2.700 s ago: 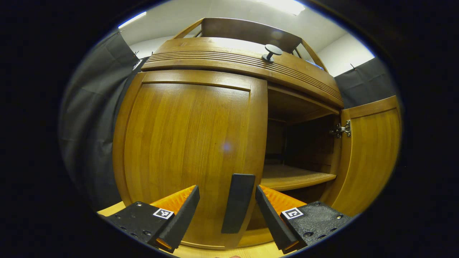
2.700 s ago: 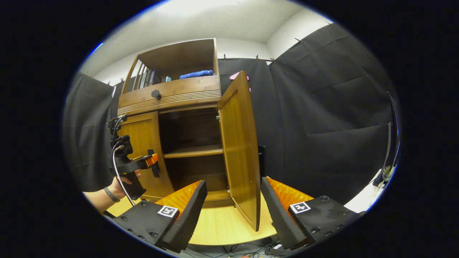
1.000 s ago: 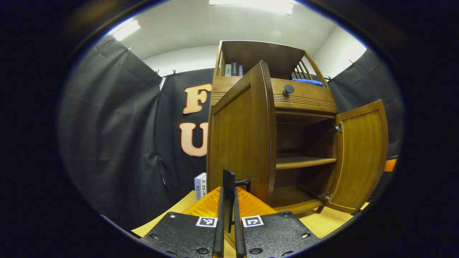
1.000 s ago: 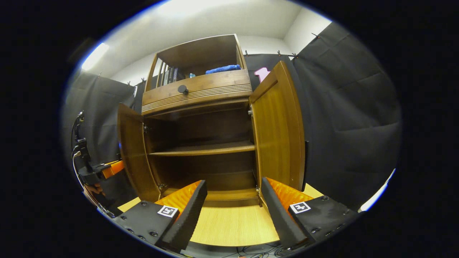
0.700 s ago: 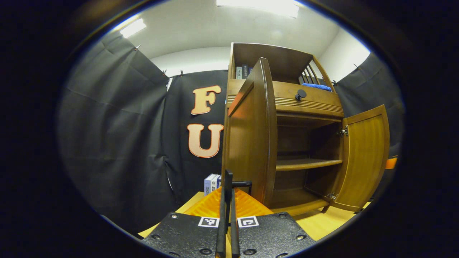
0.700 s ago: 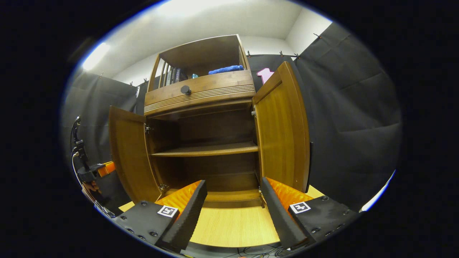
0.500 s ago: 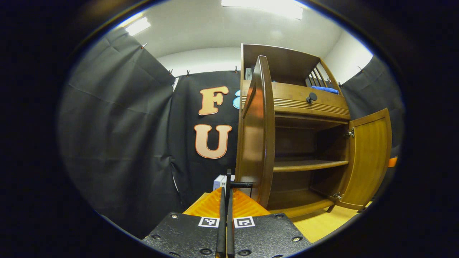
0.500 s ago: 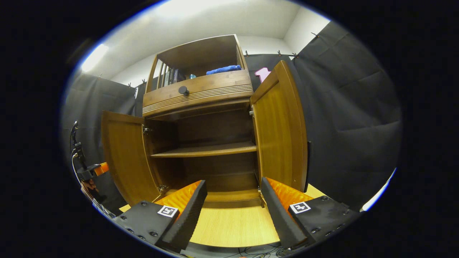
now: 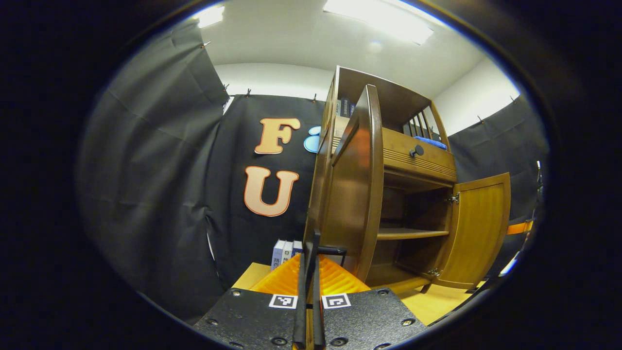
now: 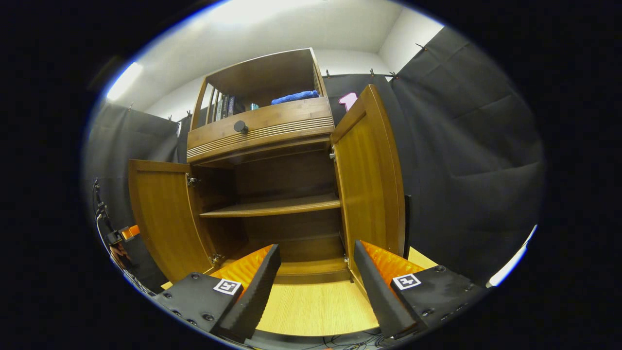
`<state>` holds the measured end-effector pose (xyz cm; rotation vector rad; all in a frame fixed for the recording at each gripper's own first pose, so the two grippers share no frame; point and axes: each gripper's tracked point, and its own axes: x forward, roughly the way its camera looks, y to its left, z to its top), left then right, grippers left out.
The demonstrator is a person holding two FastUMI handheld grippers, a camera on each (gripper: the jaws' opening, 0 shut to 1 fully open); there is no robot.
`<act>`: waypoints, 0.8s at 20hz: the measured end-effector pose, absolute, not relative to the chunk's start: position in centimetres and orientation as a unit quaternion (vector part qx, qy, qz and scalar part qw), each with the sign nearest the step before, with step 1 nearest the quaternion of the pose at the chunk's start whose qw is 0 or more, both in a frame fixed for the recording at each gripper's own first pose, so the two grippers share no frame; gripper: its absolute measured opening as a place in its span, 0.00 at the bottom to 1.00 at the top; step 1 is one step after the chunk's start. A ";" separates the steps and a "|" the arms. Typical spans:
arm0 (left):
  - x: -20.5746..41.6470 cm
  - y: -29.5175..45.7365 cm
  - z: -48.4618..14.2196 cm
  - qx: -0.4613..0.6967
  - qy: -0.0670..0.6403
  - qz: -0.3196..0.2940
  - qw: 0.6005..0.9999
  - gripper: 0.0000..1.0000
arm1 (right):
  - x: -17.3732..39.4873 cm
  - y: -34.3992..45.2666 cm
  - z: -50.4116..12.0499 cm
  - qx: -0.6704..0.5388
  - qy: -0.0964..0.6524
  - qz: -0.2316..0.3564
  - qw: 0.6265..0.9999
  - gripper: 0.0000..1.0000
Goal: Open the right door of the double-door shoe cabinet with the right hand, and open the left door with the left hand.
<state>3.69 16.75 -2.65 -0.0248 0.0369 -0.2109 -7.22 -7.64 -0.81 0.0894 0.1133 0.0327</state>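
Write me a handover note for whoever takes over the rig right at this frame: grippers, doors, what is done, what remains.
Left gripper: shut on the thin black handle of the brown wooden left door.
Right gripper: open, holding nothing, facing the brown wooden shoe cabinet.
Brown wooden right door: swung wide open. Left door: also swung wide, inner shelf exposed.
Done: both doors open.
Left: probably just release the handle and pull the left gripper clear.

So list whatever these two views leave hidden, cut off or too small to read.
- Left gripper, left gripper view: the fingertips' hold on the black handle; bottom edge cuts the fingers.
- Book spines, right gripper view: too small.
- Left door, right gripper view: its outer face is turned away.
- Blue cloth: the drawer front hides its lower part.
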 end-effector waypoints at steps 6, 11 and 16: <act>0.6 17.5 -0.9 0.019 0.012 -0.092 0.995 0.04 | -6.7 -6.9 -1.0 0.043 0.058 0.022 0.997 0.98; -2.1 14.9 3.3 0.047 -0.006 -0.077 0.996 0.00 | -5.6 -5.5 -1.1 0.045 0.060 0.035 0.997 0.98; -1.9 9.2 2.9 0.058 0.010 -0.086 0.995 0.00 | -4.4 -4.0 -1.1 0.040 0.058 0.053 0.996 0.98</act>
